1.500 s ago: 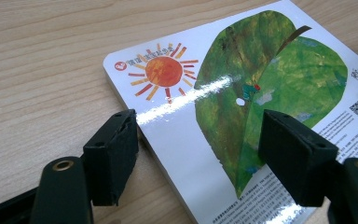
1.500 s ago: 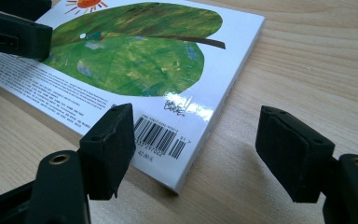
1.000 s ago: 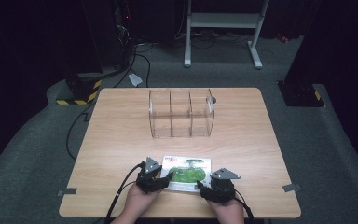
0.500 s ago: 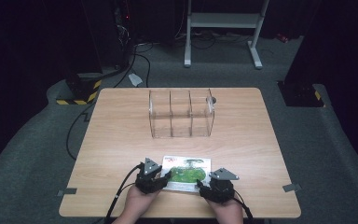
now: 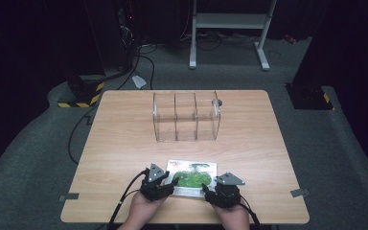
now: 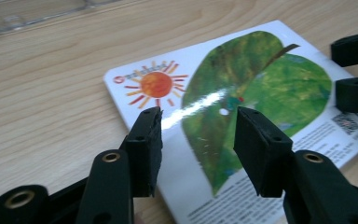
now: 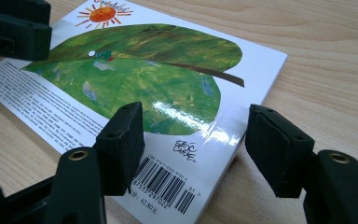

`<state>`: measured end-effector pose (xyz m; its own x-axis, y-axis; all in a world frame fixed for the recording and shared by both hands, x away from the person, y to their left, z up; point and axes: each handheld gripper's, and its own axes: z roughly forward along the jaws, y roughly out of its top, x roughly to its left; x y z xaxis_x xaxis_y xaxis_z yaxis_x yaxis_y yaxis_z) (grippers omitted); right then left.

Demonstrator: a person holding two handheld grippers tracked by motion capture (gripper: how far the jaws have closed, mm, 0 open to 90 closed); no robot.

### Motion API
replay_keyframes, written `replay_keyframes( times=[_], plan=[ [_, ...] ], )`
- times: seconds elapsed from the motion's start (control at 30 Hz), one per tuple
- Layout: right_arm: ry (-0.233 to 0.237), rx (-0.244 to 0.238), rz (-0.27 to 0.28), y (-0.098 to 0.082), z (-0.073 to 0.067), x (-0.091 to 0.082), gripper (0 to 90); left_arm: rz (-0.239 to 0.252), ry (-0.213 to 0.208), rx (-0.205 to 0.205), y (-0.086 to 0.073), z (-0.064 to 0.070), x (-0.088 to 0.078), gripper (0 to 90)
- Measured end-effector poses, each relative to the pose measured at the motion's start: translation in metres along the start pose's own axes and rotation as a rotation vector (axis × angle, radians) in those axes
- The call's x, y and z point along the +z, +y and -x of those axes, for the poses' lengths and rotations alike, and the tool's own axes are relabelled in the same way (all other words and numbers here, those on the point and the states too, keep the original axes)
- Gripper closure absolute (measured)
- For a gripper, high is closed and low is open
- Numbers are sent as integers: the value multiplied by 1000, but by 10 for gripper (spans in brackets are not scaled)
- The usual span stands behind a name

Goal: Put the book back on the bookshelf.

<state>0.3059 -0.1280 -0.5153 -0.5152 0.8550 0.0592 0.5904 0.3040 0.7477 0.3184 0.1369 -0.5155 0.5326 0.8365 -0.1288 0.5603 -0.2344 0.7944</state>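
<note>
My left hand-held gripper [image 5: 166,184] sits at the near left corner of the book [image 5: 194,178], which lies flat, back cover up, on the counter [image 5: 124,143] near its front edge. In the left gripper view the jaws hang just above the cover with a clear gap between them; nothing is pinched. They have just been opening a little after a brief narrowing, with only the cover's surface showing below the gap.

The book [image 6: 242,107] is a thin, glossy, white-backed picture book. At its left end I note a small orange-red sun [image 6: 155,84] with painted rays. The middle carries a large green leaf [image 7: 144,70] in mottled light and dark greens, with a dark brown stem running towards one edge and a small white hole punched in it. Glare from the lights streaks the laminate. A block of fine print runs along the near margin; it is too small to read. Towards the right end sit a handwritten-style signature and a barcode [image 7: 161,184].

My right hand-held gripper [image 5: 210,190] stands at the near right corner, jaws parted and straddling that corner without pressing on it.

Farther back on the counter stands a clear divided organiser [image 5: 186,116], well apart from the book.
</note>
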Motion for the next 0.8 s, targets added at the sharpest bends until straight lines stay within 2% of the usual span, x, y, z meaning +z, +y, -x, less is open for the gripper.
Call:
replay_keyframes(
  times=[0.17,0.23,0.33,0.37,0.43,0.5,0.53,0.57,0.67,0.77,0.8],
  plan=[
    [-1,-1,-2,1,0,-2,396,-20,16,-22,-2,-8,1,470],
    [-14,3,17,0,1,-8,376,-28,13,-22,-4,-9,2,459],
    [-6,30,17,-3,2,-17,331,-39,-1,-32,-5,-9,2,449],
    [8,50,-4,-8,1,-20,302,-43,-13,-40,-5,-8,3,438],
    [15,55,-21,-11,-2,-21,294,-46,-31,-50,-5,-6,4,438],
    [16,55,-38,-12,-4,-19,286,-47,-29,-59,-6,-4,5,433],
    [23,58,-64,-13,-6,-17,272,-47,-22,-48,-5,-4,5,427],
    [40,66,-96,-13,-8,-13,259,-47,-28,-54,-5,-3,5,428],
    [31,54,-88,-11,-11,-8,258,-43,-10,-62,-5,-2,5,438],
    [35,47,-82,-8,-8,-5,261,-33,-10,-78,-3,-5,5,451],
    [35,50,-84,-7,-8,-3,261,-27,-8,-72,-1,-6,5,454]
  ],
)
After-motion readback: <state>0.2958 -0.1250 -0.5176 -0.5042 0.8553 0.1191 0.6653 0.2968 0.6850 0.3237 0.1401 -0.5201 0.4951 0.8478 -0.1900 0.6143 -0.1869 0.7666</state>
